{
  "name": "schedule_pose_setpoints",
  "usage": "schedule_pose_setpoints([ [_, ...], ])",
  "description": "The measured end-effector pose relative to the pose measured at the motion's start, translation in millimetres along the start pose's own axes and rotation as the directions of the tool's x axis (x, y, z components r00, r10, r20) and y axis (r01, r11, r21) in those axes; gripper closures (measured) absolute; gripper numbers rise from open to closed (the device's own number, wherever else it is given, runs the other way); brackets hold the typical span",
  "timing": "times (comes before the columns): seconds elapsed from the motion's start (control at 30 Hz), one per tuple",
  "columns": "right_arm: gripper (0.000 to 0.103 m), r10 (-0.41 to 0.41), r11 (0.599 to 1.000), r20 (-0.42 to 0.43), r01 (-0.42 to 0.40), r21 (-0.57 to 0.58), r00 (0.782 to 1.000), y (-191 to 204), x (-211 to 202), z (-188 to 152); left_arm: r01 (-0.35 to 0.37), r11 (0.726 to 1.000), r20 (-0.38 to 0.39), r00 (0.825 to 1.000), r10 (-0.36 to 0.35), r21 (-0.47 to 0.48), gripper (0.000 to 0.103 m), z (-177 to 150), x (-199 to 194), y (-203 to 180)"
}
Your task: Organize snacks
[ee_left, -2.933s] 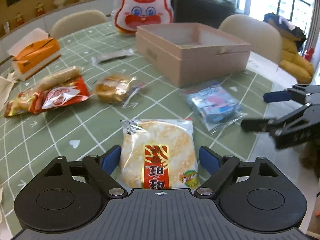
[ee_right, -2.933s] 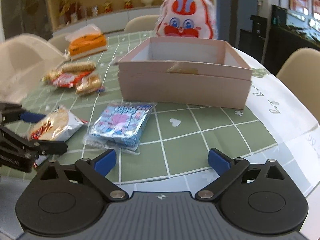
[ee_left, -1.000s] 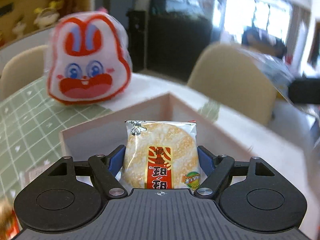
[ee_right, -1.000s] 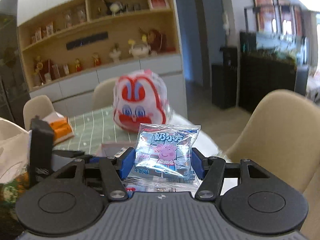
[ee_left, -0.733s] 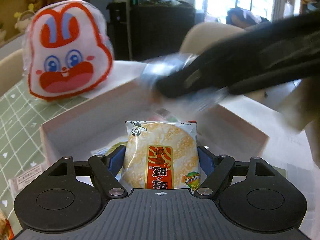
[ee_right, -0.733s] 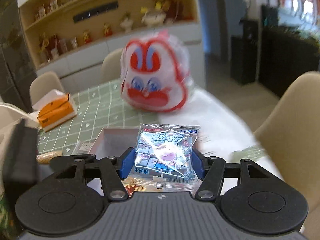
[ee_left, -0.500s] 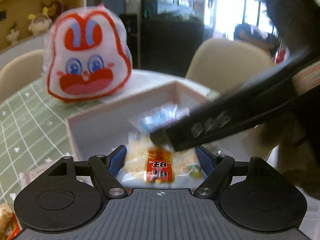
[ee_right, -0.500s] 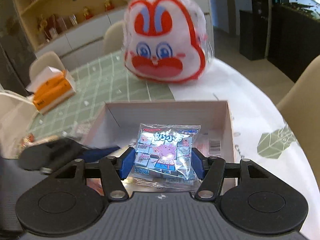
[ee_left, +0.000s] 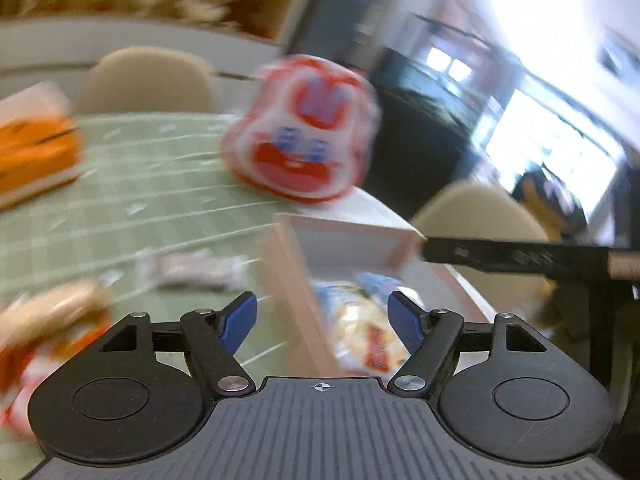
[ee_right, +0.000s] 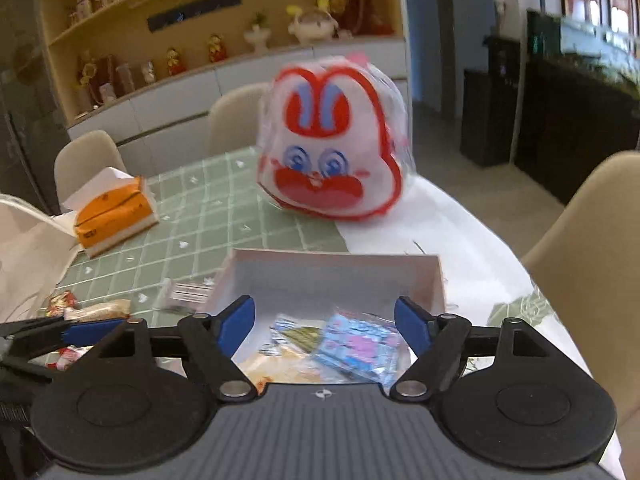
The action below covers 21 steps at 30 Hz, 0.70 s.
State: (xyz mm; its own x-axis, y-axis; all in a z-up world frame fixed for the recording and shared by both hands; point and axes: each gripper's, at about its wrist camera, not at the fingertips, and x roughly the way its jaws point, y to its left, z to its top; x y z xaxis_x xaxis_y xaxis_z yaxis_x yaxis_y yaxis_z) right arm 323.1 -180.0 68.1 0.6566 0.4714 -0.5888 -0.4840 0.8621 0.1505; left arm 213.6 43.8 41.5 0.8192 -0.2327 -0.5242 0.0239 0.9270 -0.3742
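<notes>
The pink cardboard box (ee_right: 336, 258) holds two snacks. The round rice cracker packet (ee_left: 368, 336) lies beside the blue cartoon-pig packet (ee_right: 356, 344), also seen as the blue packet (ee_left: 376, 284). My right gripper (ee_right: 324, 322) hovers over the box's near end; its jaws are opening with nothing between them, the blue packet lying loose below. My left gripper (ee_left: 322, 320) hangs over the box's left wall (ee_left: 296, 280), jaws wide, closing slightly and empty. The right gripper's finger (ee_left: 512, 256) crosses the left wrist view. The left gripper (ee_right: 60, 336) shows at the right wrist view's left edge.
A big bunny-face bag (ee_right: 332, 140) stands behind the box. An orange tissue box (ee_right: 116, 212) sits far left. Loose snacks (ee_right: 96, 308) and a clear wrapper (ee_left: 192, 268) lie on the green checked cloth (ee_right: 224, 208) left of the box. Beige chairs ring the table.
The left gripper let the rice cracker fall into the box and swung left, rolling. The right gripper came down over the box, opened and dropped the blue packet.
</notes>
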Motion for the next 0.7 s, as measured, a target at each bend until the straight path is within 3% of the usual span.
schedule_pose_setpoints([
  [0.17, 0.025, 0.109, 0.992, -0.01, -0.11, -0.069, 0.994, 61.3, -6.5, -11.5, -0.145, 0.989, 0.047, 0.988, 0.146, -0.027, 0.025, -31.1, -59.6, 40.7],
  [0.27, 0.025, 0.148, 0.981, -0.042, -0.152, -0.122, 0.988, 106.6, 1.5, -19.3, -0.186, 0.982, 0.028, 0.982, 0.187, -0.036, 0.025, -53.0, -85.4, 60.5],
  [0.4, 0.025, 0.159, 0.979, -0.103, -0.171, -0.111, 0.982, 149.2, 28.0, -18.5, -0.215, 0.976, 0.006, 0.976, 0.215, -0.04, 0.025, -85.6, -114.1, 81.3],
  [0.53, 0.025, 0.061, 0.99, -0.144, -0.078, -0.119, 0.988, 176.5, 79.6, -9.8, -0.2, 0.978, 0.011, 0.98, 0.201, -0.057, 0.025, -112.3, -140.5, 97.8],
  [0.63, 0.026, -0.047, 0.997, -0.205, 0.031, -0.077, 0.978, 180.3, 130.1, 1.0, -0.165, 0.98, 0.049, 0.984, 0.171, -0.111, 0.025, -120.0, -148.6, 110.2],
  [0.7, 0.027, -0.127, 0.991, -0.2, 0.116, -0.067, 0.972, 179.5, 157.5, 8.3, -0.157, 0.979, 0.064, 0.984, 0.167, -0.129, 0.026, -121.2, -152.6, 112.9],
])
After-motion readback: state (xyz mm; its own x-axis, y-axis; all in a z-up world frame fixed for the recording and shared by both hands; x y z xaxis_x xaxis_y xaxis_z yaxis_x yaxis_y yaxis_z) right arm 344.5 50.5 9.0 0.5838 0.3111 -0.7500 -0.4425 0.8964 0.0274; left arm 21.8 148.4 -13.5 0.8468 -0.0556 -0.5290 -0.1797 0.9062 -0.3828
